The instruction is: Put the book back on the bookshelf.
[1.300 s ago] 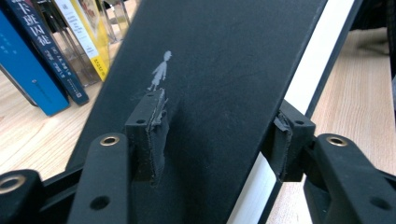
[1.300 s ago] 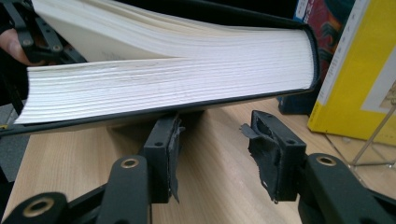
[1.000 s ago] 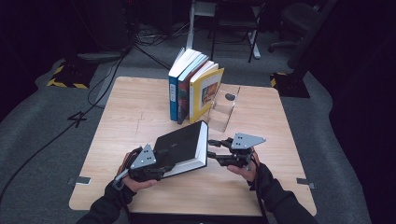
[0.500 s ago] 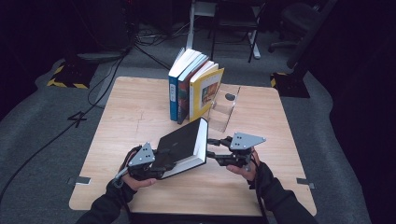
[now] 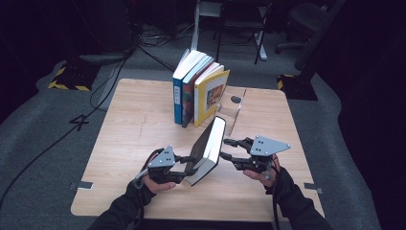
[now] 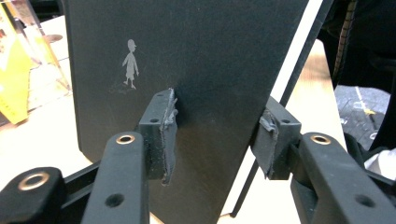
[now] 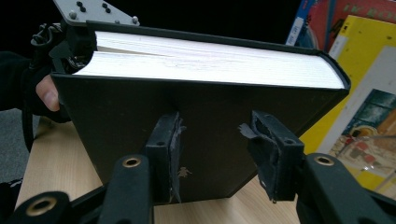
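So the black hardcover book (image 5: 209, 148) is tipped up on its lower edge near the front of the wooden worktop (image 5: 139, 120), leaning steeply, pages facing the right side. The left tool (image 5: 184, 165) is at its lower spine end, and its jaws have just been closing in; from its own camera the book's edge sits between the pads (image 6: 164, 135), and I can't tell if they actually press on it. The right tool (image 5: 229, 151) sits just beside the page side, jaws about half spread and gripping nothing, with the cover right in front of them. Behind the book, a row of upright books (image 5: 198, 91) leans against a wooden bookend (image 5: 233, 106).
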`<action>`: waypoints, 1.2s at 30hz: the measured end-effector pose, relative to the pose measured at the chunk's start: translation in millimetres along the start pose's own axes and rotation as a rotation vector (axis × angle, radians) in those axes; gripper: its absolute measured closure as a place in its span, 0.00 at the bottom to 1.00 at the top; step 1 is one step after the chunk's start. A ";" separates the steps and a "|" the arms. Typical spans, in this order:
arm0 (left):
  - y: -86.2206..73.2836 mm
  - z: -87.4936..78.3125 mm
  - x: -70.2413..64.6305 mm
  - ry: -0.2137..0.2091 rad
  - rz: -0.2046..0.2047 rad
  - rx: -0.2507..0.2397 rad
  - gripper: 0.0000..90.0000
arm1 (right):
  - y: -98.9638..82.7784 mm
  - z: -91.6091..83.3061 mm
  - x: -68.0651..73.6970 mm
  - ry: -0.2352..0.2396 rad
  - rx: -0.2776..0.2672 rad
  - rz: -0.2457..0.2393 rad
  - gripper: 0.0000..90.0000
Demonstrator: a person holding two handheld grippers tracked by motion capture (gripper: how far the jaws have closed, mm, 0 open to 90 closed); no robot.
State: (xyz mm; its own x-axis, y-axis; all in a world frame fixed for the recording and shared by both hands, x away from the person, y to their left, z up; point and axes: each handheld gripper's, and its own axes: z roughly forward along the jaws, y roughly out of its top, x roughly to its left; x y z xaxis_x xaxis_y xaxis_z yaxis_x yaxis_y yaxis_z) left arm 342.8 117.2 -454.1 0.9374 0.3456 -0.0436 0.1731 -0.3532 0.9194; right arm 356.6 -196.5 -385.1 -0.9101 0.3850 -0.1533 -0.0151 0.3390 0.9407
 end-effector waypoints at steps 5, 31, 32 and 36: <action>-1.0 -0.7 1.6 -0.007 -0.006 -0.003 0.61 | -0.7 -0.3 0.0 0.007 -0.003 0.005 0.58; -17.3 13.0 -32.3 0.245 -0.044 0.045 0.25 | -3.2 38.0 25.9 0.023 0.037 0.000 0.48; -17.3 13.0 -32.3 0.245 -0.044 0.045 0.24 | -3.2 38.0 25.9 0.023 0.037 0.000 0.48; -18.3 16.1 -31.6 0.294 -0.075 0.008 0.24 | -5.7 45.2 28.9 0.016 0.014 0.012 0.48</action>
State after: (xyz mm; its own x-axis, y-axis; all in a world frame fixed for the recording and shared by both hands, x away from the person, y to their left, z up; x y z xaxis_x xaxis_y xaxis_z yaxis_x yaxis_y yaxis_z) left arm 314.9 98.7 -475.9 0.7943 0.6074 0.0043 0.2422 -0.3232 0.9148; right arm 349.1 -148.4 -408.6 -0.9166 0.3756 -0.1371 0.0017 0.3466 0.9380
